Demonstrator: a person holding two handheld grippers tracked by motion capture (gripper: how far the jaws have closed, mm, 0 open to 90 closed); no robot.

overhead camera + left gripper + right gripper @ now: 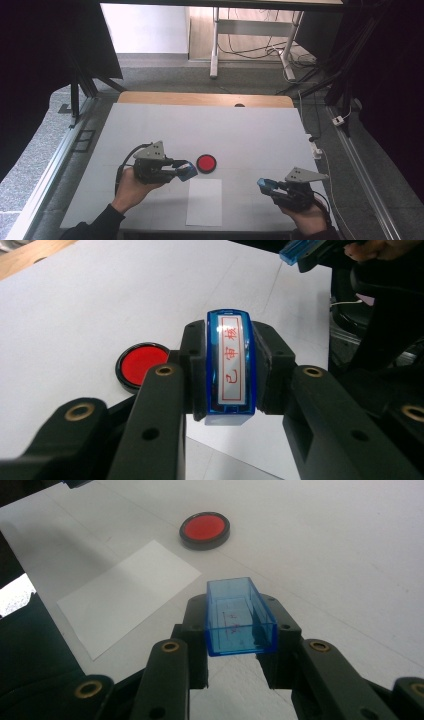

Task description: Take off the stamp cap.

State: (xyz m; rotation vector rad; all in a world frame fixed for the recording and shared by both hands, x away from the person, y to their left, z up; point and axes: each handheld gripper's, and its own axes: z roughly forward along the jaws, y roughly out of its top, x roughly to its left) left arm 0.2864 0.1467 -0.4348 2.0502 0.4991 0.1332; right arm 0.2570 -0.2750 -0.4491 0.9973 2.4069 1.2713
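Note:
My left gripper (184, 170) is shut on a blue stamp (230, 367) whose white face carries red characters; it hovers just left of a round red ink pad (206, 163) in a black case. The ink pad (141, 365) lies beyond the left jaw in the left gripper view. My right gripper (265, 185) is shut on a clear blue stamp cap (239, 616), its hollow side up, at the table's right front. A white sheet of paper (204, 201) lies between both hands near the front edge; the paper (127, 592) and ink pad (205, 529) also lie ahead in the right gripper view.
The tabletop is a large grey-white mat (200, 125) over a wooden board (200, 98). Metal rails (55, 160) run along both sides. Table legs (215, 45) and cables stand on the floor beyond the far edge.

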